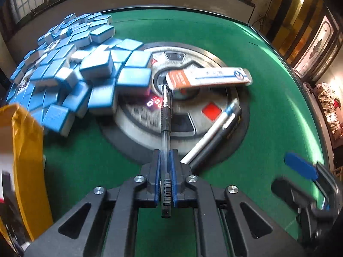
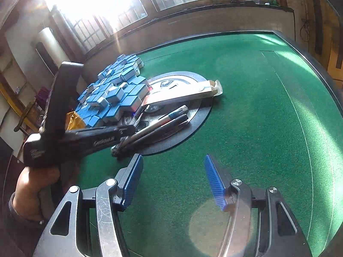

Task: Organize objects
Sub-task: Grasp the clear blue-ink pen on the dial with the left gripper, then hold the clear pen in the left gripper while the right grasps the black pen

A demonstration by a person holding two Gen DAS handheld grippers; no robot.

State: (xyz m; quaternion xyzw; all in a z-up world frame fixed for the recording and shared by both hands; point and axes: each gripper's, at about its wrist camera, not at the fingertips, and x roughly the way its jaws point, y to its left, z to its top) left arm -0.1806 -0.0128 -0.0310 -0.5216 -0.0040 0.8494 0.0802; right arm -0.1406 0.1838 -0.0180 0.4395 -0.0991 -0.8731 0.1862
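My left gripper (image 1: 166, 153) is shut on a clear pen with a black grip (image 1: 165, 115), held lengthwise between the blue pads and pointing toward the round centre panel (image 1: 188, 126). An open pen box (image 1: 208, 77) with an orange end lies on that panel, its mouth near the pen tip. A white pen (image 1: 212, 131) and a black pen (image 1: 220, 138) lie on the panel's right side. My right gripper (image 2: 173, 160) is open and empty above the green felt, right of the left gripper (image 2: 85, 141). The box (image 2: 184, 95) and loose pens (image 2: 163, 121) show there too.
A heap of blue-backed mahjong tiles (image 1: 64, 70) covers the table's far left, also in the right wrist view (image 2: 113, 92). A yellow bag (image 1: 27, 150) stands at the near left. The green felt table (image 2: 257, 107) has a raised dark rim.
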